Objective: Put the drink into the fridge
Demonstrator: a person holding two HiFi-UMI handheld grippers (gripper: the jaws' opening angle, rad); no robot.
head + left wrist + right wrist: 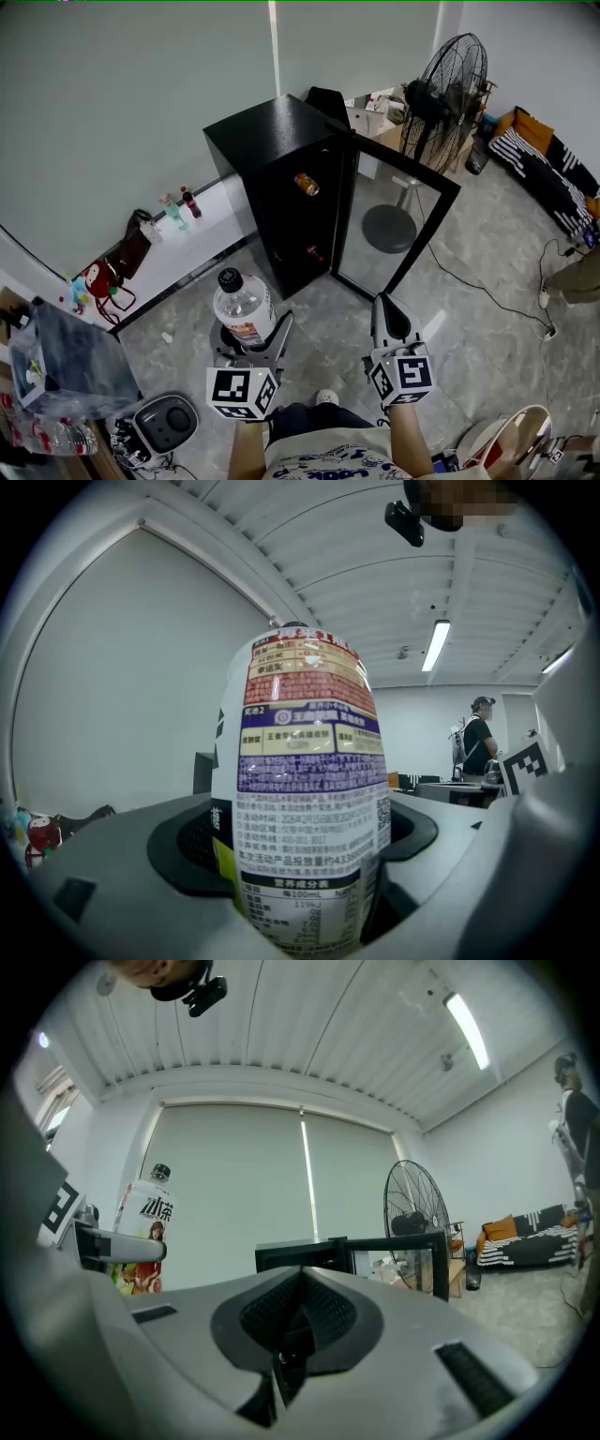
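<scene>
The left gripper held a clear plastic drink bottle upright between widely spread jaws that pressed on its lower body; the bottle had a black cap and a white wrap label with bold black characters, a small pictured figure, and red and purple bands of fine print. The right gripper, just beside it, had its jaws closed together with nothing between them. Both pointed towards a black fridge standing ahead on the floor, well apart from the bottle, its glass door swung open to the right.
</scene>
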